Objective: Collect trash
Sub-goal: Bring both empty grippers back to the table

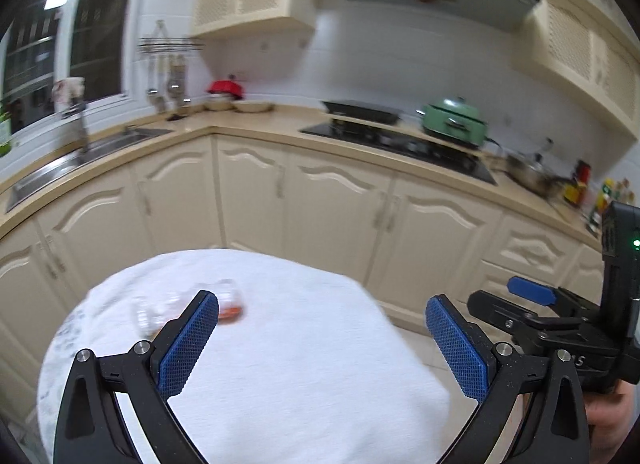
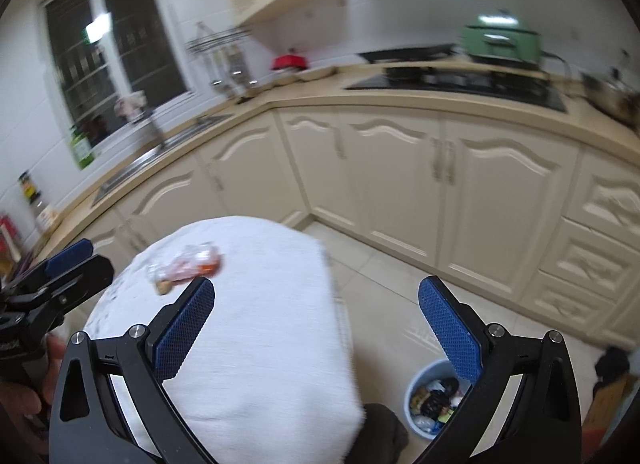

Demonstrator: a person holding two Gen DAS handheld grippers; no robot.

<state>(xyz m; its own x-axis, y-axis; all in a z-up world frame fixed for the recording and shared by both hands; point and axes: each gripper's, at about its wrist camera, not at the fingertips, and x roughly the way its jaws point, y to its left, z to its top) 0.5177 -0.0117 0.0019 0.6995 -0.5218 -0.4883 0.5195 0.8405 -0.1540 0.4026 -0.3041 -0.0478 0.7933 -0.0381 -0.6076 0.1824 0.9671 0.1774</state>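
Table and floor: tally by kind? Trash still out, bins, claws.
Clear plastic wrapper on the white-clothed table: 1
Blue trash bin on the floor, already holding trash: 1
Claws, both open and empty: 2, left claw, right claw
Total: 4

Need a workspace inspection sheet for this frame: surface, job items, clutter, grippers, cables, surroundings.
Surface: white cloth-covered table, mostly bare.
Job's things: clear plastic wrapper with orange contents lying on the table's far left part; blue trash bin on the floor right of the table, already holding rubbish.
Clutter: small brown bit beside the wrapper, too blurred to identify.
Grippers: left gripper open, empty; right gripper open, empty.
Cables: nothing seen.
Surroundings: kitchen counter, sink, stove with green pot, cream cabinets.
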